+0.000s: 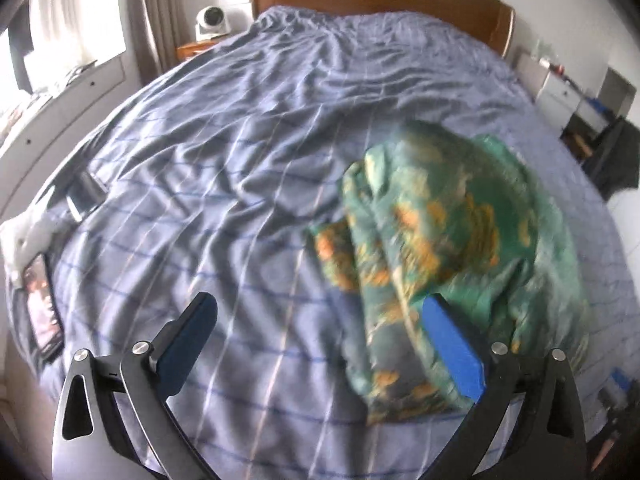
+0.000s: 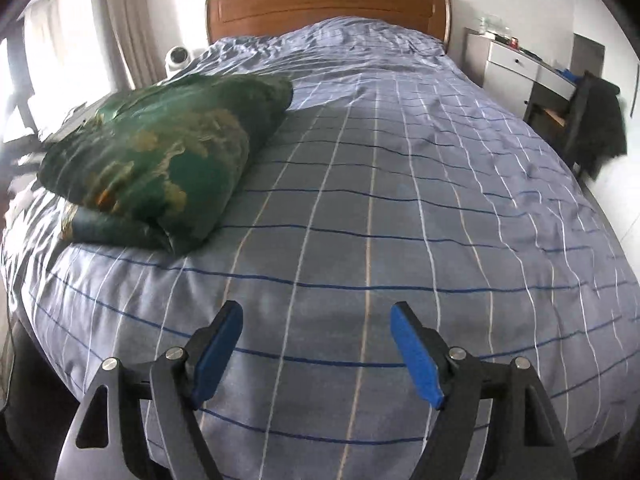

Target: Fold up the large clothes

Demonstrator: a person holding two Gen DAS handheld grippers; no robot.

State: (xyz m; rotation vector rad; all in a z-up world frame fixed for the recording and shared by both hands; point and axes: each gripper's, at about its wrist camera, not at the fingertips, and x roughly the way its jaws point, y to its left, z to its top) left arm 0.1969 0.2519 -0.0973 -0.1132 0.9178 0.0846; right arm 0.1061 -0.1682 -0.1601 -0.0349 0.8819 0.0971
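A green garment with orange and cream print [image 1: 436, 232] lies folded into a thick bundle on the blue checked bedcover [image 1: 224, 160]. In the left wrist view my left gripper [image 1: 320, 304] hangs above the cover with its jaws wide apart; its right blue pad [image 1: 452, 344] overlaps the bundle's near edge in the picture, and nothing sits between the pads. In the right wrist view the same bundle [image 2: 168, 152] lies far to the left. My right gripper [image 2: 318, 314] stands open over bare bedcover [image 2: 400, 200], holding nothing.
A wooden headboard [image 2: 328, 4] closes the far end of the bed. A phone [image 1: 42, 304] and dark items [image 1: 84, 196] lie at the bed's left edge. A white fan [image 1: 212, 20] stands on a bedside table. A white dresser [image 2: 516, 68] and a chair with dark clothing [image 2: 600, 120] stand right.
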